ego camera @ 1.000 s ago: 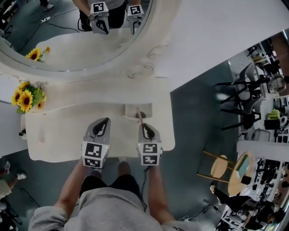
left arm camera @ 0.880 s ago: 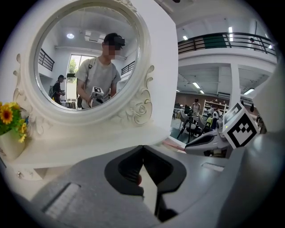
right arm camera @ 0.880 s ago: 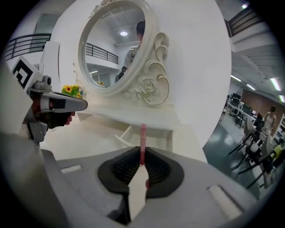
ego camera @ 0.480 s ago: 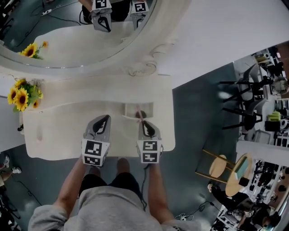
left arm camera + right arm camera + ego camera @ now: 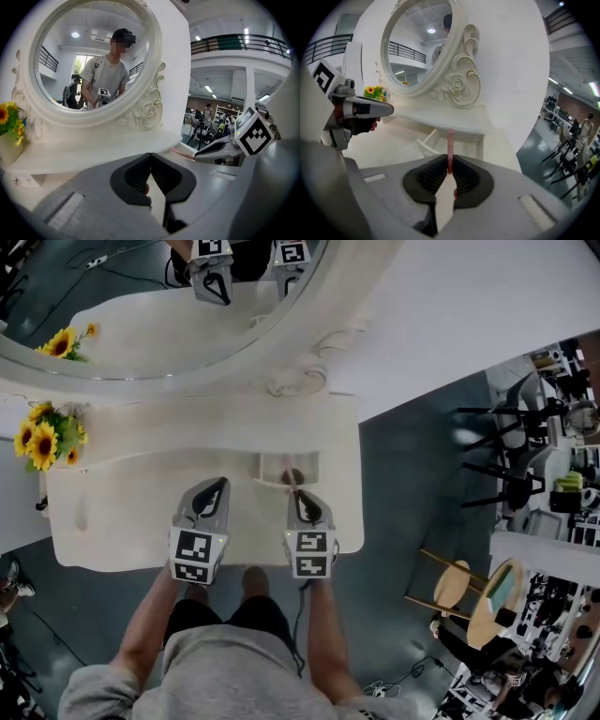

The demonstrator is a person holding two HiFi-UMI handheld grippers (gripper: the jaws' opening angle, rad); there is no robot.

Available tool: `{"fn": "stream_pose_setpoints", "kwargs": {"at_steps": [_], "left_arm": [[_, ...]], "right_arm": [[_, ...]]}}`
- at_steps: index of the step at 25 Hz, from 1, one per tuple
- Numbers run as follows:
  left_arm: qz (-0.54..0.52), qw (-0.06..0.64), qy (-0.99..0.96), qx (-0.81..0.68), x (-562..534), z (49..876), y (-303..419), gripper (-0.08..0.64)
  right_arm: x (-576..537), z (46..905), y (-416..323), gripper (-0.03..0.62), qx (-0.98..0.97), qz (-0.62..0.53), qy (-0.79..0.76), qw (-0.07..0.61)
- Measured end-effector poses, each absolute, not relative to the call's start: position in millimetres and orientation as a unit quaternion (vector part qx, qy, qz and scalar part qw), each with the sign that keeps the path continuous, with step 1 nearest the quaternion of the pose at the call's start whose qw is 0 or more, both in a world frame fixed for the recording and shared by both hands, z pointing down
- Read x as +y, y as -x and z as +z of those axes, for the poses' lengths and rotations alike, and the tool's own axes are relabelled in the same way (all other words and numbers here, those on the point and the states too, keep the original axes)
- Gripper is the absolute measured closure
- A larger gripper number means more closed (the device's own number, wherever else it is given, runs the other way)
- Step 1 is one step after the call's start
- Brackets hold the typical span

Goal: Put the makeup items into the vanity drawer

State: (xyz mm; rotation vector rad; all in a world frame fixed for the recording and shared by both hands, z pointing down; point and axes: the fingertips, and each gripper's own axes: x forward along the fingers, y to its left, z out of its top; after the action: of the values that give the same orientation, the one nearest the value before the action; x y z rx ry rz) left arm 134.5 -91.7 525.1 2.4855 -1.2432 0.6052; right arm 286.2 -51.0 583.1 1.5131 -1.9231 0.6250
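Drawer (image 5: 272, 466) stood open. Right gripper (image 5: 449, 171) pinched a pink stick (image 5: 450, 146) just before it, not in yet. Left gripper (image 5: 150, 159) was pressed together, empty.

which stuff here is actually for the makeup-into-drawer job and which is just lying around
For the job:
- pink makeup stick, clamped in the right hand-held gripper
- open vanity drawer
- left hand-held gripper, shut and empty

Just around:
- sunflowers
- oval mirror
- round wooden stool
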Motion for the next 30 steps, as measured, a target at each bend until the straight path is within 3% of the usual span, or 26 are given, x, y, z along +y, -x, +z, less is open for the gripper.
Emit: {"fn": "stream_pose_setpoints", "kwargs": {"at_steps": [30], "left_arm": [[0.209,0.149,-0.857,-0.446,-92.4,522.9,-124.9,0.549]], "right_arm": [[-61.8,585.1,-288.4,0.554,-0.719,0.251,-0.577,0.296]]}}
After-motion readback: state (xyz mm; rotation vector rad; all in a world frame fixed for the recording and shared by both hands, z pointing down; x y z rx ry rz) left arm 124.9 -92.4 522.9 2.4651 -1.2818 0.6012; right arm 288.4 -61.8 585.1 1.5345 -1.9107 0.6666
